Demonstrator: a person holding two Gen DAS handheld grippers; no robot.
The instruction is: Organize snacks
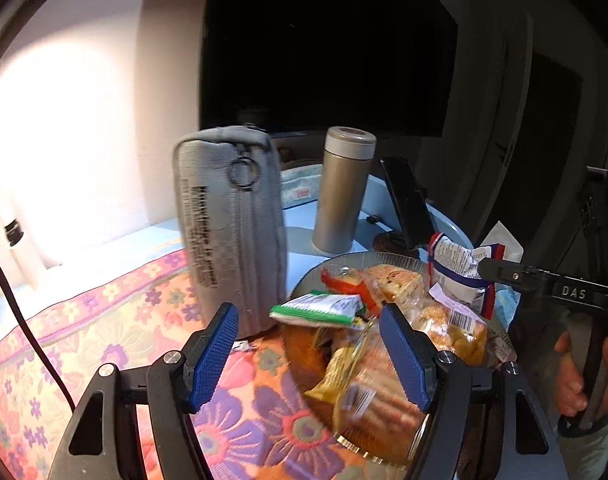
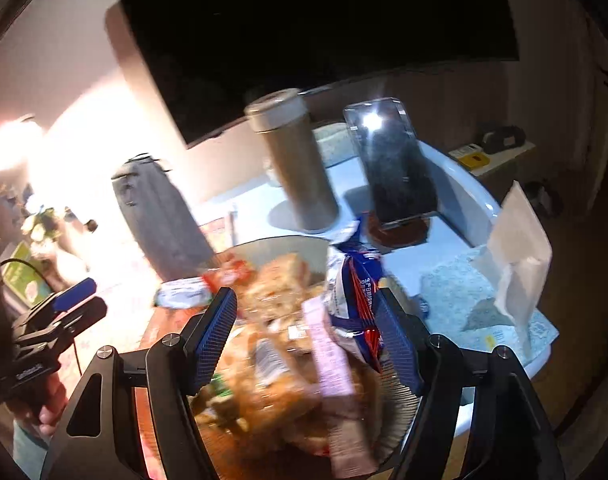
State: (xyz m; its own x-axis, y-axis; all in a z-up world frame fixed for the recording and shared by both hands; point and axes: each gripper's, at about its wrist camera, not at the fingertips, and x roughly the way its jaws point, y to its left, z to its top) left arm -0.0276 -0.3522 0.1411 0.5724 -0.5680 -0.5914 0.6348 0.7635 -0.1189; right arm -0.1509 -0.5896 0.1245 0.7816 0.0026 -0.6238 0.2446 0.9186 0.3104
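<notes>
Snacks heaped on the glass plate near the surface's front edge. Left gripper hovers at the plate's left rim, jaws parted, nothing pinched — the green-edged packet lies just beyond them. Right gripper hangs over the pile, jaws apart too — the blue-and-red packet sits against its right pad, not clamped.

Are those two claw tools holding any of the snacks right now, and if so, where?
No. The left gripper stands open over the plate with nothing pinched. The right gripper is open too; the blue-and-white snack packet lies between its fingers, ungripped.
</notes>
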